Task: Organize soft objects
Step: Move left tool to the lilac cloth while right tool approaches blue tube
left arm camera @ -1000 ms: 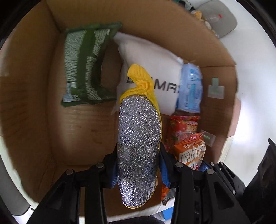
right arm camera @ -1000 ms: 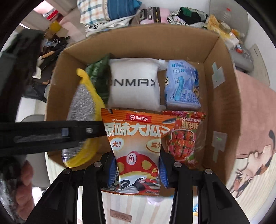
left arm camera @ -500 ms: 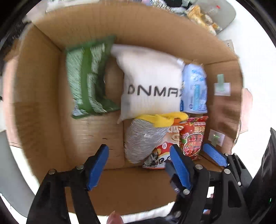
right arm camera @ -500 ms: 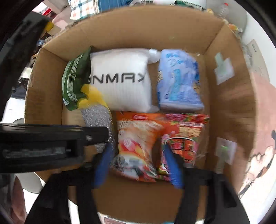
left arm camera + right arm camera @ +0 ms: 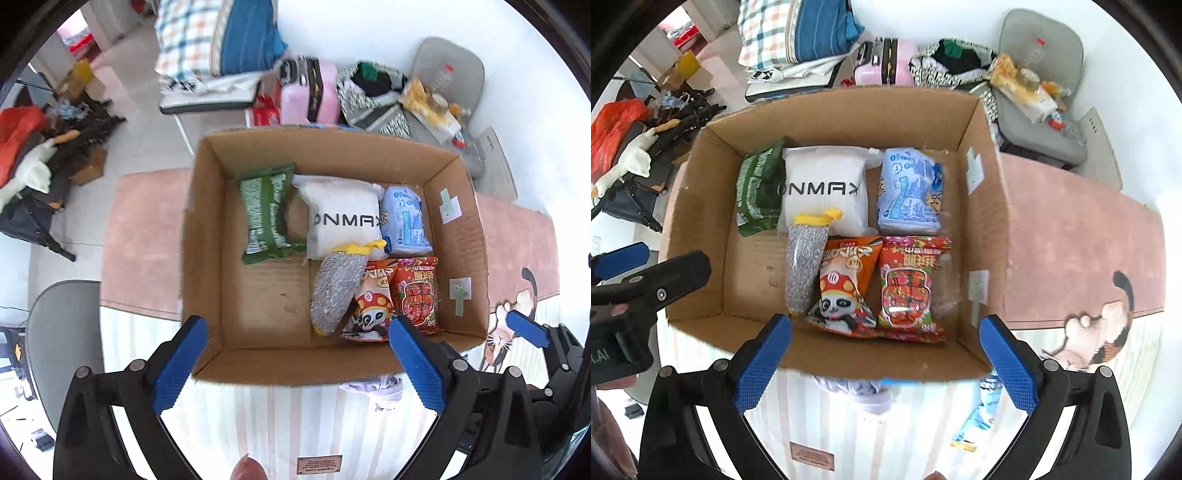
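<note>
An open cardboard box (image 5: pixel 207 236) (image 5: pixel 990 206) holds a green packet (image 5: pixel 266 214) (image 5: pixel 757 192), a white pillow pack (image 5: pixel 343 218) (image 5: pixel 827 188), a blue tissue pack (image 5: pixel 404 221) (image 5: pixel 908 192), a silver and yellow scrubber glove (image 5: pixel 334 291) (image 5: pixel 803 269), an orange snack bag (image 5: pixel 371 306) (image 5: pixel 846 284) and a red snack bag (image 5: pixel 415 291) (image 5: pixel 910 288). My left gripper (image 5: pixel 295 365) is open and empty above the box's near edge. My right gripper (image 5: pixel 886 365) is open and empty above the near edge too.
The box stands on a pink and striped mat (image 5: pixel 147 236) (image 5: pixel 1071 251). A pale cloth (image 5: pixel 857 391) and a blue wrapper (image 5: pixel 979 417) lie by the box's near side. Bedding (image 5: pixel 221 40), a pink case (image 5: pixel 310 92) and a grey chair (image 5: pixel 1041 74) crowd the far side.
My left gripper let go of the scrubber glove and my right gripper let go of the orange snack bag. Both now lie in the box. Both grippers opened and pulled back above the box.
</note>
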Motion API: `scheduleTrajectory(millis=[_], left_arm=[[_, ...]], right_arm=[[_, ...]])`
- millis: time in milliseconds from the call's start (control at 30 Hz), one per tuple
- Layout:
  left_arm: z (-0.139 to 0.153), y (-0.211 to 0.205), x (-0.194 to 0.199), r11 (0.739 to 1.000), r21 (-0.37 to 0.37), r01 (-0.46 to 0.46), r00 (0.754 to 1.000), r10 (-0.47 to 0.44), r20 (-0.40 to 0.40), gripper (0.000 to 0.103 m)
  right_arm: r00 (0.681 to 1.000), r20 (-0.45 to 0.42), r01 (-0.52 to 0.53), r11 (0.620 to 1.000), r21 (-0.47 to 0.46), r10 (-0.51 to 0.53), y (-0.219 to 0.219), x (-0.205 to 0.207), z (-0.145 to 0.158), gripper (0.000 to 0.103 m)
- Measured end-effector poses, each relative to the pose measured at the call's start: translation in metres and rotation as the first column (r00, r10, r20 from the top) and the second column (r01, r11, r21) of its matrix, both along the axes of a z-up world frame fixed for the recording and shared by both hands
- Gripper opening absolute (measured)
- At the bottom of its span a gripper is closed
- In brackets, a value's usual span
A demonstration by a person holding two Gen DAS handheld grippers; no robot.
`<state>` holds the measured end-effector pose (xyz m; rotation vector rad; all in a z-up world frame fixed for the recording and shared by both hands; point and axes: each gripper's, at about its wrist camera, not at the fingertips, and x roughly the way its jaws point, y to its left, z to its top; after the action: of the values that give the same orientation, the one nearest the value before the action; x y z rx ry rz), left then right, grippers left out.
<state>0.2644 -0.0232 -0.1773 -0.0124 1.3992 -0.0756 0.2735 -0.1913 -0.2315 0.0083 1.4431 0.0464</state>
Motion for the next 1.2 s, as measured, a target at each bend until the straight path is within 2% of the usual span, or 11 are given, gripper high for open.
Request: scheduleTrajectory(millis=[267, 400, 767, 933, 1033, 1100, 1133, 1200], left_arm=[[0.034, 0.003, -0.051, 0.998, 0.052, -0.03, 0.993, 0.024, 0.115, 0.101], [0.052, 0.006, -0.068, 0.998, 0.053, -0.046, 0.986, 0.036, 0.162, 0.101], [0.076, -0.001, -0.095, 0.998, 0.035, -0.06, 0.976, 0.051, 0.209, 0.101], [0.048, -0.019, -0.101, 0.998, 0.006, -0.057, 0.989, 0.055, 0.14, 0.101], [0.005, -0.036, -0.102, 0.996, -0.072, -0.045, 0.999, 0.045, 0.005, 0.101], [-0.028, -0.048, -0.102, 0.989, -0.134, -0.058, 0.994, 0.044, -0.105, 0.1], [-0.041, -0.052, -0.102, 0.985, -0.161, -0.068, 0.989, 0.046, -0.137, 0.097], [-0.072, -0.067, -0.099, 0.982, -0.172, -0.083, 0.978, 0.047, -0.205, 0.081]], right_arm=[[0.991, 0.133, 0.024, 1.0, -0.002, -0.024, -0.01, -0.049, 0.051, 0.103], [0.982, 0.187, 0.022, 1.0, 0.007, -0.023, -0.01, -0.067, 0.075, 0.103], [0.972, 0.233, 0.008, 0.997, 0.077, -0.025, -0.007, -0.097, 0.103, 0.103], [0.972, 0.22, 0.059, 0.993, 0.102, -0.081, -0.04, -0.114, 0.092, 0.103], [0.977, 0.162, 0.124, 0.989, 0.083, -0.136, -0.073, -0.128, 0.069, 0.103], [0.979, 0.096, 0.172, 0.983, 0.067, -0.178, -0.098, -0.137, 0.047, 0.103], [0.978, 0.07, 0.19, 0.98, 0.065, -0.194, -0.109, -0.141, 0.037, 0.103], [0.971, 0.016, 0.238, 0.969, 0.064, -0.239, -0.134, -0.15, 0.014, 0.103]])
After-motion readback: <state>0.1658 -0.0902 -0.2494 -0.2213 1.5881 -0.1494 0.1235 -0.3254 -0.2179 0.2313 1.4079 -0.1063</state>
